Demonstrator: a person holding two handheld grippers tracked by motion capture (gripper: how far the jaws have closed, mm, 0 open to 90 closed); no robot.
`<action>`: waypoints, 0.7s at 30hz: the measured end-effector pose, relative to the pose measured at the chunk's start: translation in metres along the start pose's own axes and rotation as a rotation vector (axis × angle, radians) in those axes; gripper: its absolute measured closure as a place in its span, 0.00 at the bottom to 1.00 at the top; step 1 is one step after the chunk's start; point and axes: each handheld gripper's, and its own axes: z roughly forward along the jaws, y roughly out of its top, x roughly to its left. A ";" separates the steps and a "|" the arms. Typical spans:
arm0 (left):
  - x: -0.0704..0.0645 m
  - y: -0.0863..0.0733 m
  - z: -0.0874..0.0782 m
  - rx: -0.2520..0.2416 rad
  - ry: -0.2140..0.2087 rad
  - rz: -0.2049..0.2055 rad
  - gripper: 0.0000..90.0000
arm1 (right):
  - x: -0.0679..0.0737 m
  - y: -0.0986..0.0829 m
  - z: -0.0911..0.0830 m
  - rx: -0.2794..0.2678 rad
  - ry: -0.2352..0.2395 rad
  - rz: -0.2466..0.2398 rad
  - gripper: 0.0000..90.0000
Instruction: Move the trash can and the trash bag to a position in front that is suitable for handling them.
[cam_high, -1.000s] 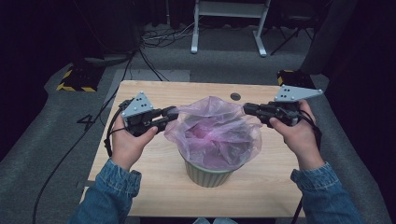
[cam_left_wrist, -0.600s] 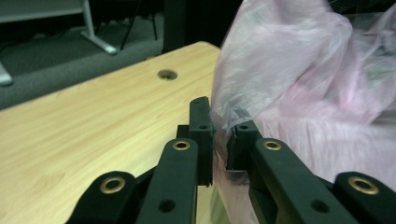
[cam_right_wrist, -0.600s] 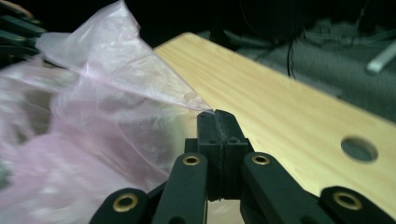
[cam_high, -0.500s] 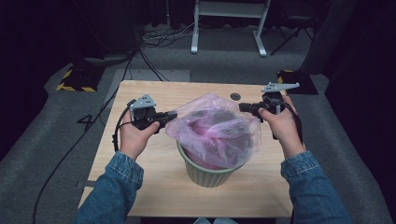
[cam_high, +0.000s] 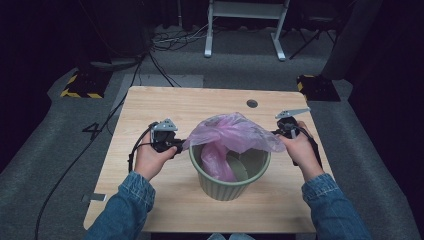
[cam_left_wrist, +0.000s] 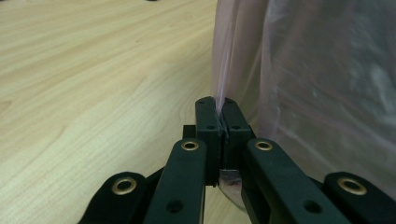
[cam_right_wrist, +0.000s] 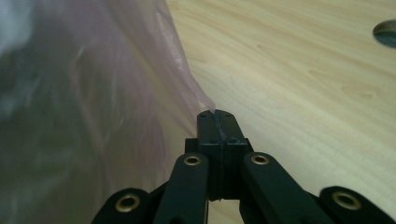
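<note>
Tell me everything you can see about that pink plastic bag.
The pink bag is thin, see-through, crinkled plastic film. Its mouth is stretched wide above the pale green bin, while its lower part hangs down inside the bin. The left tongs pinch one edge between closed jaws, and the right tongs pinch the opposite edge the same way. The bin stands on a light wooden table. The bag's rim is not yet folded over the bin's rim.

On the wooden table (cam_high: 150, 200): one green bin (cam_high: 227, 182), one pink plastic bag (cam_high: 232, 135) in it, and two grippers, left (cam_high: 179, 145), right (cam_high: 278, 133).
</note>
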 end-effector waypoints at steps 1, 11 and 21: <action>-0.001 -0.002 -0.001 -0.003 -0.004 -0.001 0.98 | 0.000 -0.005 -0.002 -0.006 0.009 0.001 1.00; -0.008 -0.013 -0.028 -0.134 0.100 0.045 0.54 | -0.001 -0.038 -0.022 -0.041 -0.044 -0.034 0.84; -0.038 -0.003 -0.080 -0.225 0.106 0.161 0.32 | 0.025 -0.036 -0.081 -0.215 -0.167 -0.157 0.47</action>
